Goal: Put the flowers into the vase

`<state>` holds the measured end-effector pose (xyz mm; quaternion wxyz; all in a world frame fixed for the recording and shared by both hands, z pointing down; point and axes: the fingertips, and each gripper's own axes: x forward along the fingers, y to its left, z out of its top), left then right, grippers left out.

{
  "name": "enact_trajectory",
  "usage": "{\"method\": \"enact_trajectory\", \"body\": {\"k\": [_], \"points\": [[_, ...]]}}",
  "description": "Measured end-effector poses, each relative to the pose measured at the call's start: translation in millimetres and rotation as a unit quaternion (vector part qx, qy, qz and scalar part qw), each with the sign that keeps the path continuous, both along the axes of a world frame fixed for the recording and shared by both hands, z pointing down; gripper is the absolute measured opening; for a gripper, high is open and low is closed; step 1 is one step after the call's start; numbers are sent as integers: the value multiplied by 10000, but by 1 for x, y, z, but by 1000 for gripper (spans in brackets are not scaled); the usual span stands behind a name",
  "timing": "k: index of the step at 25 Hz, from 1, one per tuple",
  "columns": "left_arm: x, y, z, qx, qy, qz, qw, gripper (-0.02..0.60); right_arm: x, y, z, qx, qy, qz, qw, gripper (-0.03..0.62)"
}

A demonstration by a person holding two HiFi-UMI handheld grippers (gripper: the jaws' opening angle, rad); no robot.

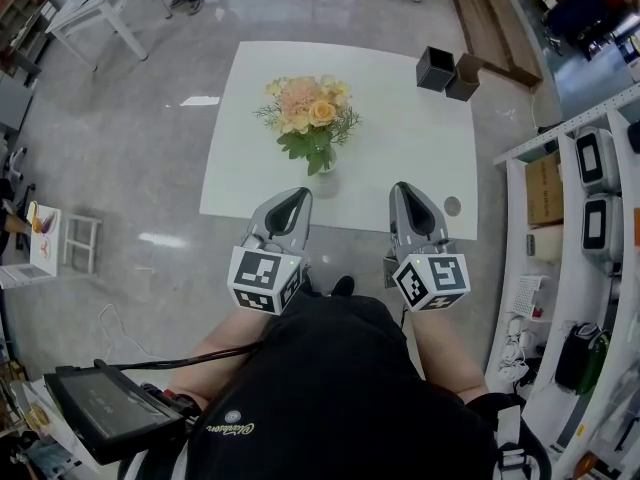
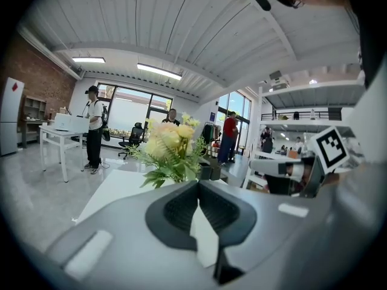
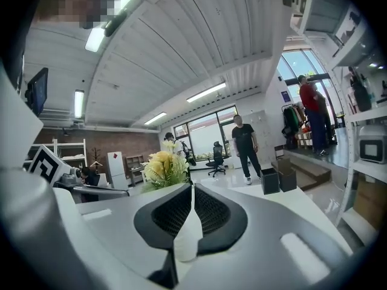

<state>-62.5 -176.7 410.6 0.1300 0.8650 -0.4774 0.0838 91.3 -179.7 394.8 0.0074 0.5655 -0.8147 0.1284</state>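
A bouquet of yellow and peach flowers [image 1: 308, 113] with green leaves stands upright in a small clear vase [image 1: 326, 182] on the white table [image 1: 400, 138]. My left gripper [image 1: 297, 194] hovers at the table's near edge, just short of the vase, shut with nothing between its pads. My right gripper [image 1: 405, 188] is level with it to the right, also shut and empty. In the left gripper view the flowers [image 2: 169, 147] rise straight ahead beyond the closed left gripper [image 2: 198, 183]. In the right gripper view the flowers [image 3: 164, 167] sit ahead to the left of the right gripper [image 3: 191, 189].
Two dark square boxes [image 1: 436, 68] [image 1: 463, 78] stand at the table's far right corner. A small round mark [image 1: 452, 206] lies near its front right corner. White shelving [image 1: 590, 198] lines the right side. People [image 2: 94, 125] [image 3: 243, 144] stand beyond the table.
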Motion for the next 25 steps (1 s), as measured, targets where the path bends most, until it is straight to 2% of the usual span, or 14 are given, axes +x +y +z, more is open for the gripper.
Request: {"method": "enact_trajectory", "body": {"k": [5, 25], "points": [[3, 2, -1, 9, -19, 23, 10000, 8, -3, 4, -1, 1, 11, 6, 10000, 2], [2, 3, -4, 55, -21, -118, 9999, 8, -14, 8, 0, -79, 148, -190, 9997, 2]]}}
